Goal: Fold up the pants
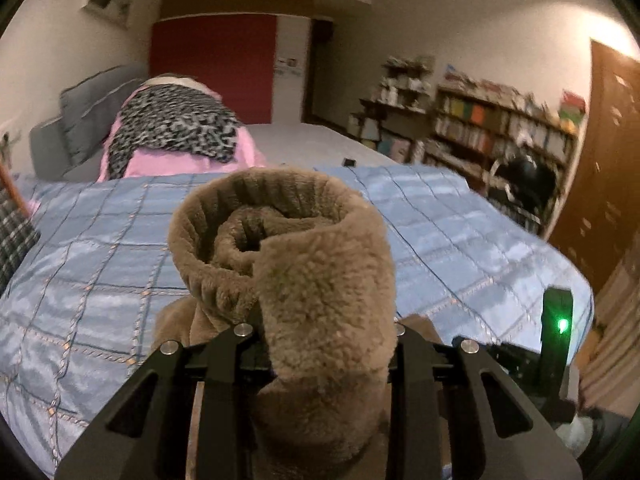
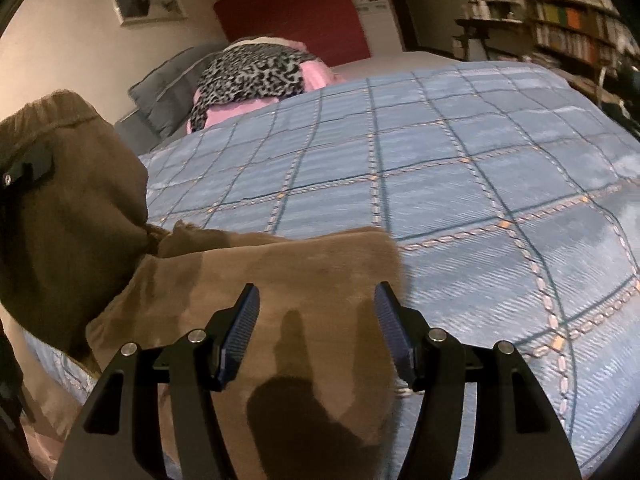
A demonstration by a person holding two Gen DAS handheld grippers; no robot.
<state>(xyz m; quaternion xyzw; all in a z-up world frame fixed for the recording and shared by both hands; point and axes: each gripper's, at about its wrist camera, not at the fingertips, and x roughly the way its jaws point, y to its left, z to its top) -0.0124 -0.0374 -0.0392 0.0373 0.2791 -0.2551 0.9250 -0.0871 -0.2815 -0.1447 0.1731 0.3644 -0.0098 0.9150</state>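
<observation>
The brown fleece pants [image 1: 320, 280] are bunched between my left gripper's [image 1: 320, 330] jaws, waistband end raised above the blue quilted bedspread [image 1: 100, 260]; the fingertips are hidden by fabric. In the right wrist view the held part of the pants [image 2: 72, 208] hangs at the left with a piece of the left gripper [image 2: 28, 170] showing on it. The rest of the pants [image 2: 280, 280] lies flat on the bedspread [image 2: 480, 200]. My right gripper [image 2: 316, 304] is open just above that flat part, holding nothing.
A pile of leopard-print and pink cloth [image 1: 176, 132] lies at the bed's head by grey pillows [image 1: 84, 112]. Bookshelves [image 1: 500, 128] and a brown door [image 1: 600, 160] stand to the right. Plaid fabric [image 1: 12, 240] lies at the left edge.
</observation>
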